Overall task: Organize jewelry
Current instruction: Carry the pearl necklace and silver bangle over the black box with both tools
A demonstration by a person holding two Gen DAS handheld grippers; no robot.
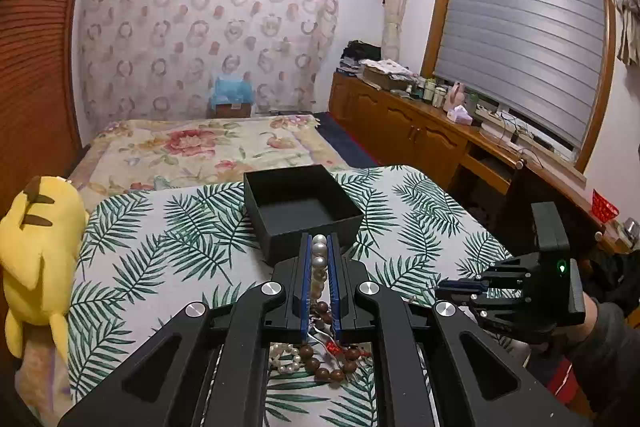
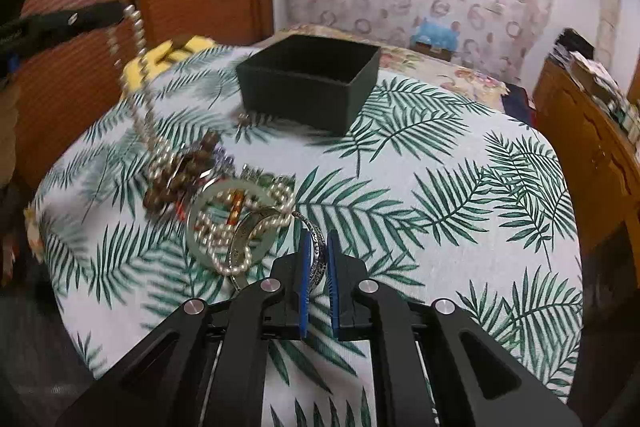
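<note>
My left gripper (image 1: 320,239) is shut on a pearl necklace (image 1: 319,263), held just in front of the open black box (image 1: 300,211). The strand hangs down to a tangled jewelry pile with brown wooden beads (image 1: 320,367). In the right wrist view the pearl necklace (image 2: 138,27) rises from the pile to the left gripper (image 2: 116,11) at upper left. My right gripper (image 2: 318,239) is shut on a silver bangle (image 2: 243,241), which lies against a pale green jade bangle (image 2: 191,231) and wooden beads (image 2: 188,163). The black box (image 2: 308,83) stands beyond. The right gripper (image 1: 440,291) shows low at the right.
A palm-leaf cloth (image 1: 160,247) covers the table. A yellow plush toy (image 1: 36,247) lies at its left edge. Behind is a bed (image 1: 200,147), and a long wooden cabinet (image 1: 420,131) runs under the window on the right. A sleeve (image 1: 600,339) holds the right gripper.
</note>
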